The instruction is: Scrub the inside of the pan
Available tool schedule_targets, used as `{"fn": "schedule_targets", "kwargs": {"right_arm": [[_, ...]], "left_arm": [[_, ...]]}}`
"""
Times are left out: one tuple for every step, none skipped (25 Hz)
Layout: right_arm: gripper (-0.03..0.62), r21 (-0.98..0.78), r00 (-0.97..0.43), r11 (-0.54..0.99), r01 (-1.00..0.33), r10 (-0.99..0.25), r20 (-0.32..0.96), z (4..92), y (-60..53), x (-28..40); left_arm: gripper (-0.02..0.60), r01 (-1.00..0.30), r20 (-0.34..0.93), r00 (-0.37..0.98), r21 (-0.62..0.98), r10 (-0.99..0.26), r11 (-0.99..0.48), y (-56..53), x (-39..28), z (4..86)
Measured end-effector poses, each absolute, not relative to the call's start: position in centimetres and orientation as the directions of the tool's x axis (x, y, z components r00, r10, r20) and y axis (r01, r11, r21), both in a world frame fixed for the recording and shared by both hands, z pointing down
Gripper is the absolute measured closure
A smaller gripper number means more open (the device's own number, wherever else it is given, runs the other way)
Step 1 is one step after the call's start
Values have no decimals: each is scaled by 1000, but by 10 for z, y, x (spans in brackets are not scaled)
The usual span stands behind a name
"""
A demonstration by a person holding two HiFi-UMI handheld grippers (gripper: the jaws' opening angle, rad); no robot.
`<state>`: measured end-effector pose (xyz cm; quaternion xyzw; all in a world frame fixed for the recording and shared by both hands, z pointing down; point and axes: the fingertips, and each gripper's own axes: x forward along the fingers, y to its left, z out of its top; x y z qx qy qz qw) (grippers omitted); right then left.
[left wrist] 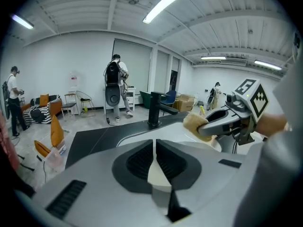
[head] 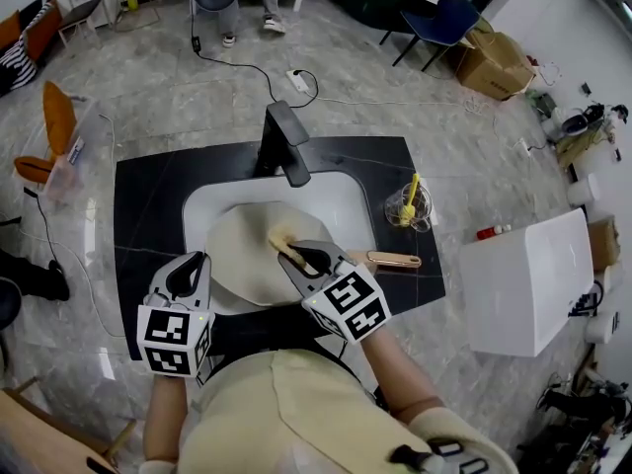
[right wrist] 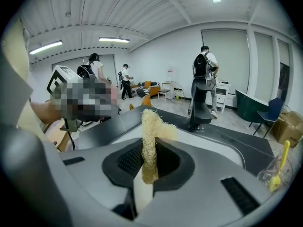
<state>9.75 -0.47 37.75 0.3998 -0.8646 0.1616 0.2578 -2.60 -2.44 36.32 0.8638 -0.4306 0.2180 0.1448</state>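
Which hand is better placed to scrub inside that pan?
Right. The right gripper is shut on the scrubbing pad and sits over the pan. The left gripper is clamped on the pan's rim, apparently steadying it.

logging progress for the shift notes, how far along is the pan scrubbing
Done: the cream pan lies in the sink, the left gripper is shut on its rim, and the right gripper is shut on a loofah scrubber. In hand: the scrubber is held over the pan's inside; contact can't be confirmed. Left: the scrubbing itself, as far as shows, since no suds or water are visible.
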Motion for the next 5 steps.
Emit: {"fn": "schedule_targets", "kwargs": {"right_arm": [[539,-79,-549,627,-775,-605,577,379,-5,98],[539,-85,-550,625,-776,-604,577,380,-5,98],[539,-91,-552,623,-777,-603,577,380,-5,97],[539,-97,-553,622,-777,-602,576,381,-5,97],[539,-102,-555,620,-778,-601,575,381,-5,97]], "left_arm": [[552,-804,504,535,56,-678,-593,-24,-25,364],[552,-800,506,535,47,-676,-598,-24,-25,364],[552,-797,508,535,39,-675,-603,-24,-25,365],[552,-794,511,535,32,-673,-607,-24,-25,365],[552,-792,513,535,26,-672,-610,-24,-25,366]]}}
